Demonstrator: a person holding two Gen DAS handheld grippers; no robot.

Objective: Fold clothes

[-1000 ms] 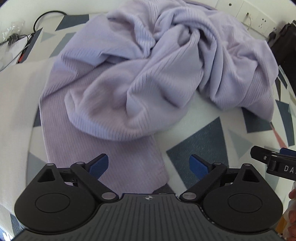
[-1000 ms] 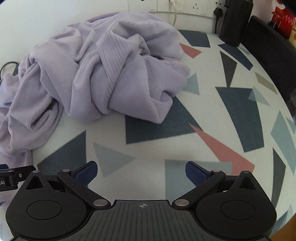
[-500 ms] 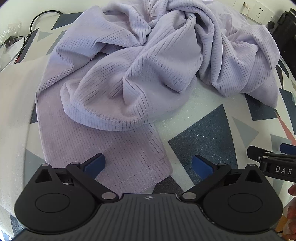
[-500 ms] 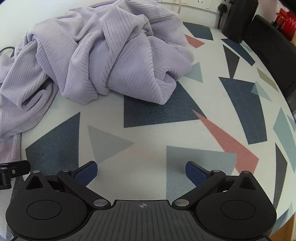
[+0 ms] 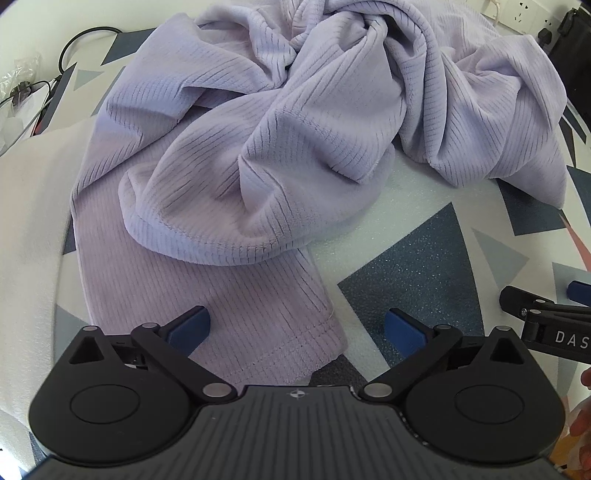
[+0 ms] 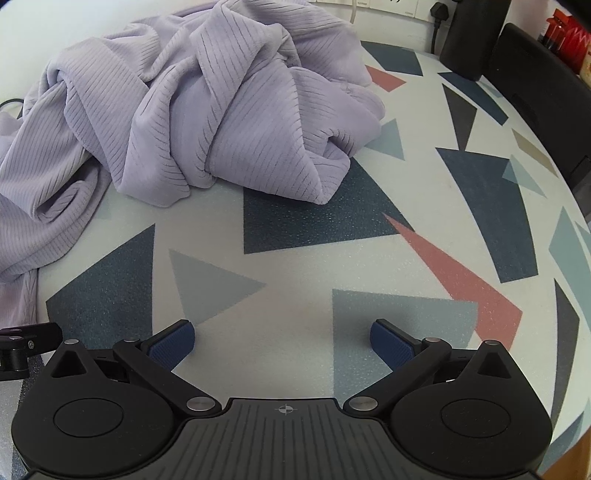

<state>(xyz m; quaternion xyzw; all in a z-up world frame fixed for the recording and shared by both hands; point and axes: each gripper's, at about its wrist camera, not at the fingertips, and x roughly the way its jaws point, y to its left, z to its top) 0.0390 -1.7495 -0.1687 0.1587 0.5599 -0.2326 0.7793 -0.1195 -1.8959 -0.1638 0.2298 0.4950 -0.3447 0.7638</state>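
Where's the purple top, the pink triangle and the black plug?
purple top [image 5: 258,177], left wrist view, on its bunched middle fold
pink triangle [image 6: 454,273], right wrist view, on its wide middle
black plug [image 6: 440,10], right wrist view, on its body

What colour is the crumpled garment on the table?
Pale lilac garment with fine ribbed stripes, seen best in the left wrist view.

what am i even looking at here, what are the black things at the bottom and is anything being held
These are two views from cameras mounted on handheld grabbing tools; a person holds one in each hand. The black shapes are each tool's body, with blue-padded fingers. One view looks along the left gripper, the other along the right gripper. Both are open and hold nothing. A crumpled lilac ribbed garment lies on a table with a triangle-patterned cover. The garment's hem lies between the left fingers; only bare table lies between the right ones.
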